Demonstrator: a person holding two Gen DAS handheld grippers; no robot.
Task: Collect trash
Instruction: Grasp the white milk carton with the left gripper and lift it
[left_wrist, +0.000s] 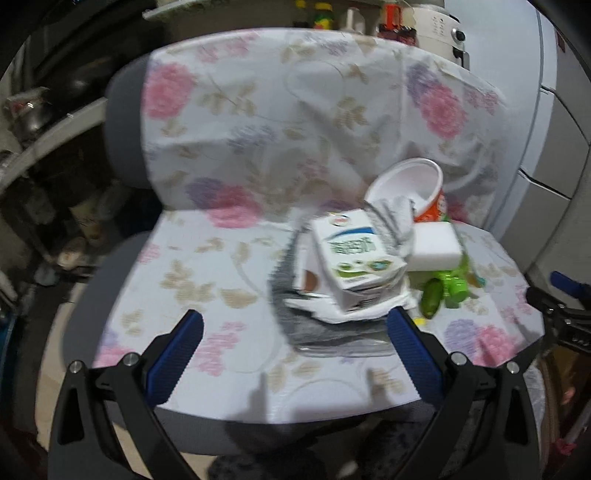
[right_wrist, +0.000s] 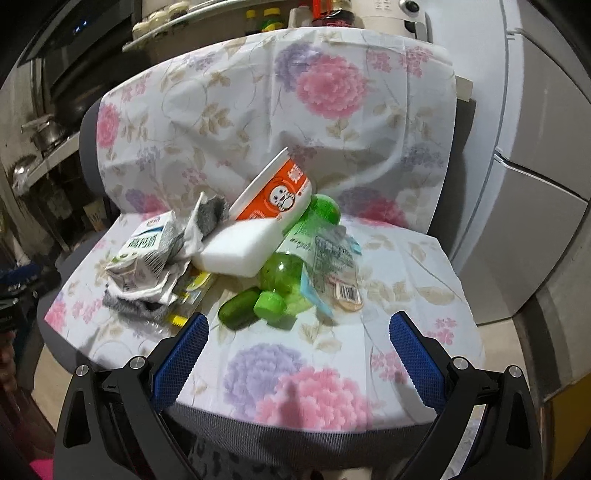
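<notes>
A heap of trash lies on a chair draped in a floral cloth (left_wrist: 229, 155) (right_wrist: 280, 373). It holds a white-and-green milk carton (left_wrist: 352, 258) (right_wrist: 142, 254), a white foam block (left_wrist: 436, 245) (right_wrist: 240, 251), an orange-and-white paper cup (left_wrist: 410, 184) (right_wrist: 275, 194) tipped on its side, a green plastic bottle (left_wrist: 452, 282) (right_wrist: 291, 266), a small green capsule (right_wrist: 238, 302), crumpled paper and clear wrappers (right_wrist: 334, 258). My left gripper (left_wrist: 295, 325) is open just short of the carton. My right gripper (right_wrist: 299, 325) is open in front of the bottle cap. Neither holds anything.
A grey fridge (right_wrist: 535, 184) stands right of the chair. Shelves with pots (right_wrist: 48, 133) and jars sit to the left and behind. The right gripper (left_wrist: 565, 306) shows at the right edge of the left wrist view. The chair's front edge lies just under both grippers.
</notes>
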